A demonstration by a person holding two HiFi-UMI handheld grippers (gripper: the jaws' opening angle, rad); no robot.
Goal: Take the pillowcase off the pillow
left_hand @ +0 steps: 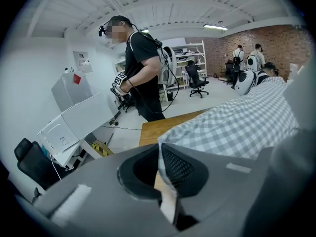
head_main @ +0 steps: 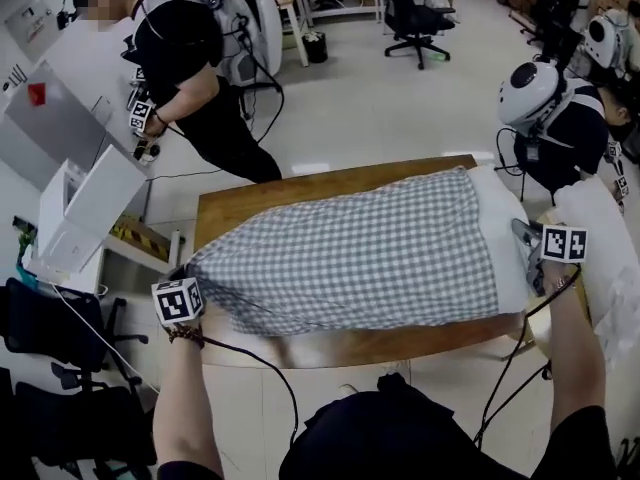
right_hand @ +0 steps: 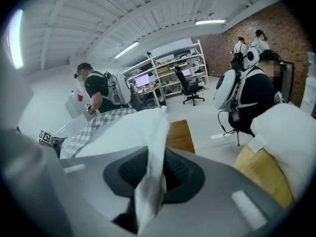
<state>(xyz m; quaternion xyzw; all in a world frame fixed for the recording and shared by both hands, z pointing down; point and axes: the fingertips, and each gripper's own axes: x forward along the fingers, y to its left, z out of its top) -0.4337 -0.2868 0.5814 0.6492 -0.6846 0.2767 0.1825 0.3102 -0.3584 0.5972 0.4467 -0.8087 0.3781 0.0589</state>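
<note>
At the bottom middle of the head view, closest to the camera, is the wearer's black shirt [head_main: 400, 433], and both forearms go up from it. At the lower left, the left gripper [head_main: 186, 273] has its jaws closed tight on the left corner of the grey-and-white checked pillowcase [head_main: 350, 253]; in the left gripper view a thin fold of this checked cloth is pinched between the two pads. The pillowcase lies flat across the wooden table [head_main: 330, 346] in the centre of the frame and covers most of the pillow [head_main: 507, 238]. Only the white right end of the pillow comes out of the open side of the case. At the right, the right gripper [head_main: 524, 236] has its jaws pressed on this white end, and in the right gripper view a bunch of white fabric stands between the pads. In the upper left a standing person [head_main: 190, 68] in black is beside a white cabinet [head_main: 85, 203]. At the top middle is an office chair [head_main: 410, 13], and at the upper right a seated person [head_main: 565, 133] wears a white helmet.
</note>
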